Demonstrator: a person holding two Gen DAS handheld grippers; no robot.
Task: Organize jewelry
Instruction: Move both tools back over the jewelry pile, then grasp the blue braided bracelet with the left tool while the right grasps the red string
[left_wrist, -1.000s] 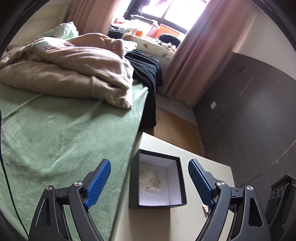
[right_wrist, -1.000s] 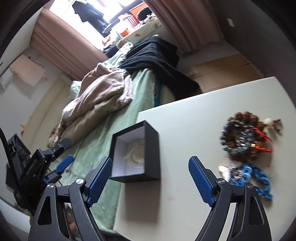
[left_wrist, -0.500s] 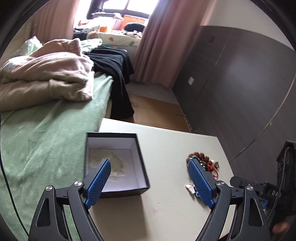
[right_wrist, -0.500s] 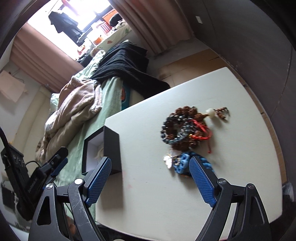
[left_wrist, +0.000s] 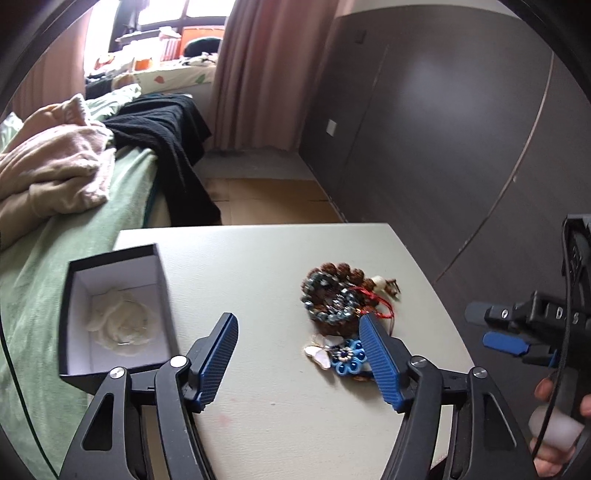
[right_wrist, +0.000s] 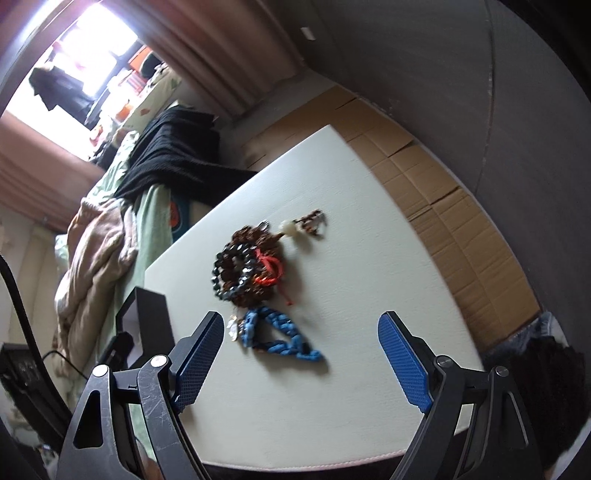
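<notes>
An open black box (left_wrist: 114, 314) with a white lining and a crumpled white pad inside stands on the left of the pale table (left_wrist: 266, 258). A pile of brown and blue-grey bead bracelets (left_wrist: 334, 295) with a red cord lies right of it, with a blue braided piece (left_wrist: 349, 360) and a white charm in front. My left gripper (left_wrist: 299, 325) hovers above the table between box and beads; its jaws are closing with nothing between them. My right gripper (right_wrist: 299, 328) is open above the blue braid (right_wrist: 284, 339), below the bead pile (right_wrist: 247, 269). The box (right_wrist: 147, 314) shows at its left.
A bed with a green sheet (left_wrist: 66, 240), beige blanket and black garment (left_wrist: 166, 133) borders the table on the left. Dark panelled wall (left_wrist: 443, 129) and cardboard-covered floor (right_wrist: 443, 206) lie beyond. A hand (left_wrist: 554, 432) holds the right gripper's handle.
Both views have swung from the box toward the bead pile, which now sits ahead of the fingers. The left gripper's jaws have narrowed.
</notes>
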